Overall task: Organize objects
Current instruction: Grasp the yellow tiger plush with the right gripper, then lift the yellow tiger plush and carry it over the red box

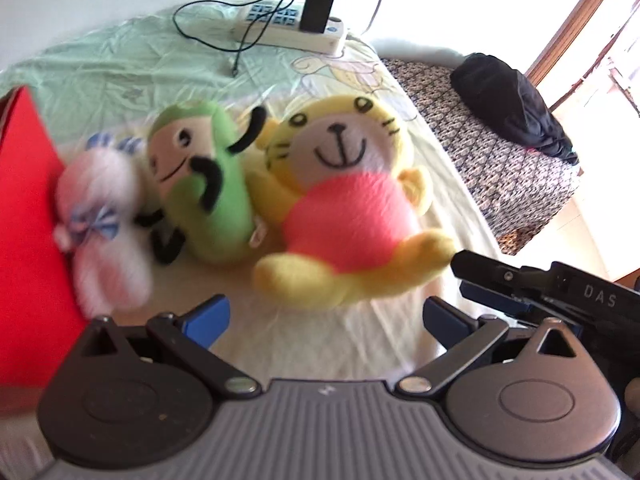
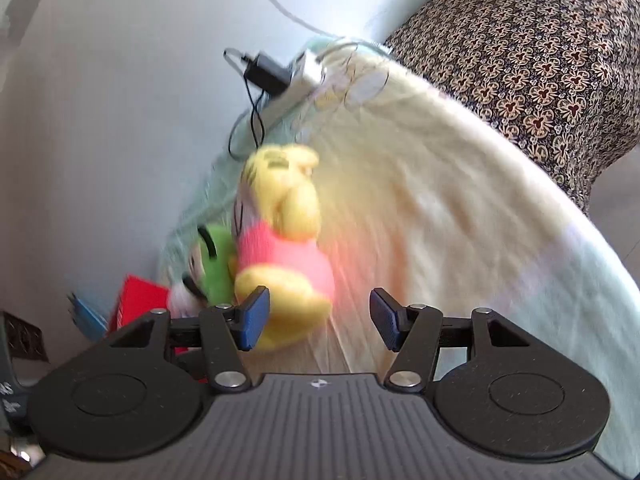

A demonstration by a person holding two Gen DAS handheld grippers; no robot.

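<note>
Both tongs stand wide, nothing between the blue pads. Left gripper (image 1: pixel 326 320) hovers over the bed sheet just short of the yellow toy's feet. Right gripper (image 2: pixel 318 318) also gapes, its left pad (image 2: pixel 254 318) close by the yellow toy's foot; whether they touch is lost in the blur. In the left wrist view the right gripper's black finger (image 1: pixel 492 270) pokes in just beside that toy's outstretched arm.

Landmark: yellow toy (image 1: pixel 344 196), lying on its back.

- Bed sheet (image 1: pixel 132 64), pale green and cream, wrinkled, under everything.
- Patterned blanket (image 1: pixel 492 152), dark with cream figures, off to the right of the yellow toy, past the sheet's edge.
- Red box (image 1: pixel 28 216), far left of the yellow toy, beyond the other two toys.
- Dark bundle of cloth (image 1: pixel 512 104), on the patterned blanket, right and behind.
- Yellow toy itself: cat face, pink belly, feet toward the camera.
- Green toy (image 1: pixel 200 176), pressed against the yellow toy's left side, black limbs.
- Pink-and-white toy (image 1: pixel 100 220), next left again, blue striped bow, leaning on the red box. Blurred.
- Power strip (image 1: pixel 288 28), white, well behind the yellow toy at the sheet's far edge.
- Black charger (image 1: pixel 318 8), plugged upright into the strip, its cable (image 1: pixel 224 36) looping over the sheet.
</note>
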